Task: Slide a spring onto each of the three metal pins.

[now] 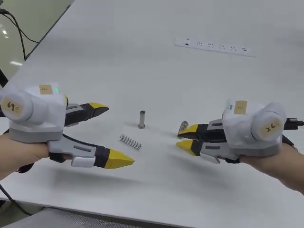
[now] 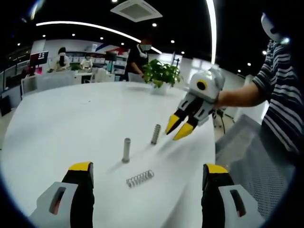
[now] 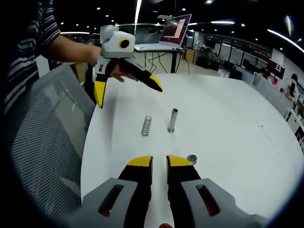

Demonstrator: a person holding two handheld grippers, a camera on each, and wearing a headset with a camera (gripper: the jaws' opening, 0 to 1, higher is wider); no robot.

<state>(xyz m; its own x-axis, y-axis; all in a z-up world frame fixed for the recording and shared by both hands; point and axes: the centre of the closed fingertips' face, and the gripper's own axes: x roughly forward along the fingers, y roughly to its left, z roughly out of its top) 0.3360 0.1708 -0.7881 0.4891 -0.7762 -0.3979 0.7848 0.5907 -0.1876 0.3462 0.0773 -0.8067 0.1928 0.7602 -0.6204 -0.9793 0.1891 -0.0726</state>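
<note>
The white table (image 1: 118, 52) carries an upright metal pin (image 1: 142, 119), a loose spring (image 1: 130, 141) lying beside it, a spring-covered pin (image 1: 183, 127), and a power strip (image 1: 213, 47) at the far side.

One bare pin (image 1: 142, 119); one spring-clad pin (image 1: 183, 127); one loose spring (image 1: 130, 142); two hand-held grippers (image 1: 118, 135) (image 1: 178, 139); one power strip (image 1: 212, 47).

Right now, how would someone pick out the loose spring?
On the white table, nearer than the power strip, find the bare upright metal pin at the middle. The loose spring lies just in front of it. It alone lies flat on its side; the other spring stands upright.
</note>
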